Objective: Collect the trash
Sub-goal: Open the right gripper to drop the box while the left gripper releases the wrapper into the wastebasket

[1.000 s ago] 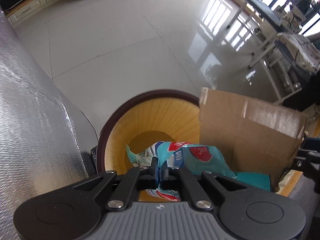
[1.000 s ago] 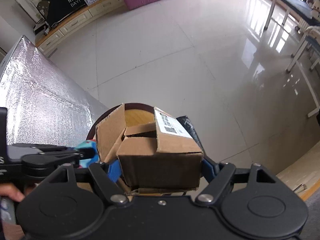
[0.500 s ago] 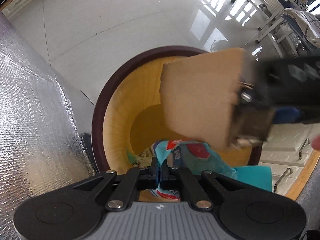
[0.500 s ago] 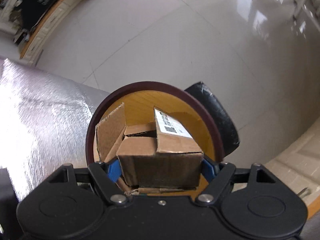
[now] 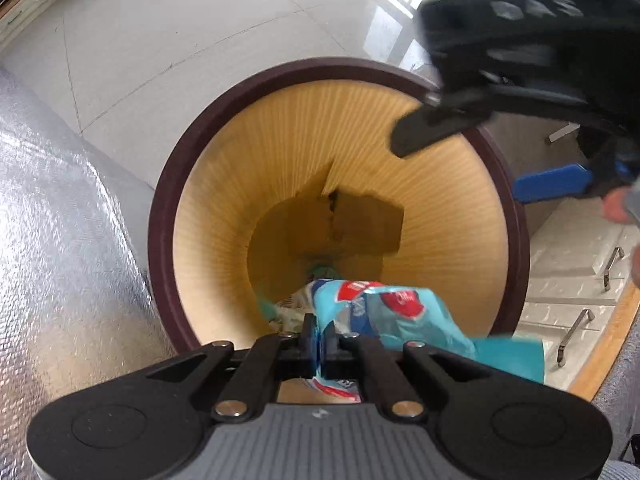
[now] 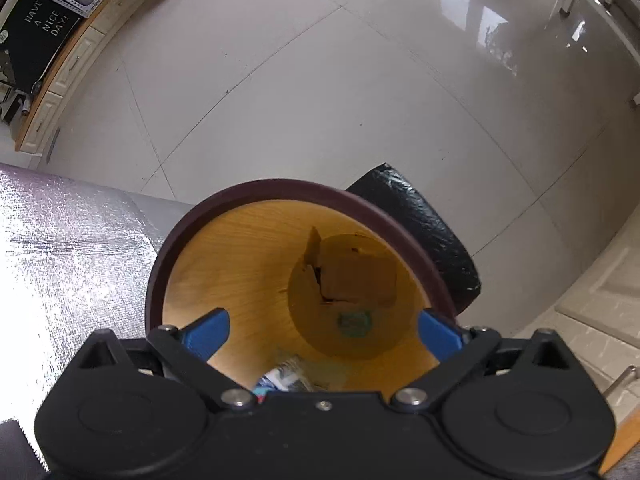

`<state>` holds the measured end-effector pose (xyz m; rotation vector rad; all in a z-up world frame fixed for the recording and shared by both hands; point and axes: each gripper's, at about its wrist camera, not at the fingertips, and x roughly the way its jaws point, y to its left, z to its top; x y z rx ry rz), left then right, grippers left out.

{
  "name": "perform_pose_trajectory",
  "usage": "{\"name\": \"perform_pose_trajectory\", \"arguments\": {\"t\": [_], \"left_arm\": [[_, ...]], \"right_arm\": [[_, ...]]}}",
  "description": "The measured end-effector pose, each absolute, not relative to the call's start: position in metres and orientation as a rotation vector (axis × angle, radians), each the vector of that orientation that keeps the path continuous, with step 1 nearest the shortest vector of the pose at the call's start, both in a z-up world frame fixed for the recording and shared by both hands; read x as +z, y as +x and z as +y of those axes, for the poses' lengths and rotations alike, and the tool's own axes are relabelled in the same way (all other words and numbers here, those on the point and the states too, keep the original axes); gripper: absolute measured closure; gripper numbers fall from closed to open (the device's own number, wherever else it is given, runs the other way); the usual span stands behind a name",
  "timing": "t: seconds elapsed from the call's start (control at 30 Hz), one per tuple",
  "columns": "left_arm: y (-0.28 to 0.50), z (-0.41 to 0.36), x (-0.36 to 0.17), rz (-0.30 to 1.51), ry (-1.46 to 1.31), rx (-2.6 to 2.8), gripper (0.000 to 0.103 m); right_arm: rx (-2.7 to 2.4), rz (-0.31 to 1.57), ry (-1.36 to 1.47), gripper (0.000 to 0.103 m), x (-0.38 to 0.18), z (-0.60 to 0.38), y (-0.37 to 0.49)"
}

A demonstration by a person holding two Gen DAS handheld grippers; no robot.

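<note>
A round bin with a dark brown rim (image 5: 188, 152) (image 6: 248, 192) and a yellow wood-look inside stands on the floor. A cardboard box (image 5: 360, 220) (image 6: 356, 276) lies at its bottom. My left gripper (image 5: 319, 332) is shut on a blue and red snack wrapper (image 5: 392, 308), held over the bin's near edge. My right gripper (image 6: 320, 328) hangs over the bin, its jaws opening wide with nothing between the blue fingers (image 6: 204, 332). In the left wrist view the right gripper (image 5: 480, 160) shows at the upper right above the rim.
A silver foil-covered surface (image 5: 52, 240) (image 6: 60, 264) borders the bin on the left. A black bag (image 6: 424, 232) sits behind the bin. White cabinet drawers with metal handles (image 5: 576, 324) lie to the right. Glossy tiled floor (image 6: 320, 80) stretches beyond.
The right gripper came down over the bin and opened; the cardboard box dropped from it to the bin's bottom. The left gripper sank closer to the bin, still holding the wrapper.
</note>
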<state>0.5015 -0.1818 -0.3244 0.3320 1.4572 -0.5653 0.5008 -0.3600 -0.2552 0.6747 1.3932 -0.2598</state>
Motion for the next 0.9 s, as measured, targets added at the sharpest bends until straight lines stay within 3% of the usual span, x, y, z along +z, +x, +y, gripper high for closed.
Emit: {"name": "perform_pose_trajectory", "arguments": {"t": [0.13, 0.2, 0.33, 0.57, 0.9], "left_arm": [[0.506, -0.18, -0.318, 1.388, 0.297, -0.564, 0.102], [0.509, -0.179, -0.318, 1.378, 0.285, -0.545, 0.094], [0.509, -0.178, -0.319, 1.42, 0.282, -0.52, 0.045], [0.498, -0.177, -0.317, 1.439, 0.298, -0.516, 0.035], [0.497, -0.166, -0.296, 1.41, 0.211, -0.472, 0.007]], "right_arm": [[-0.268, 1.38, 0.703, 0.002, -0.249, -0.375, 0.491], [-0.276, 1.372, 0.718, 0.002, -0.248, -0.381, 0.487], [-0.27, 1.37, 0.714, 0.002, -0.244, -0.384, 0.482], [-0.246, 1.385, 0.682, 0.002, -0.252, -0.379, 0.479], [-0.208, 1.376, 0.576, 0.001, -0.245, -0.374, 0.461]]}}
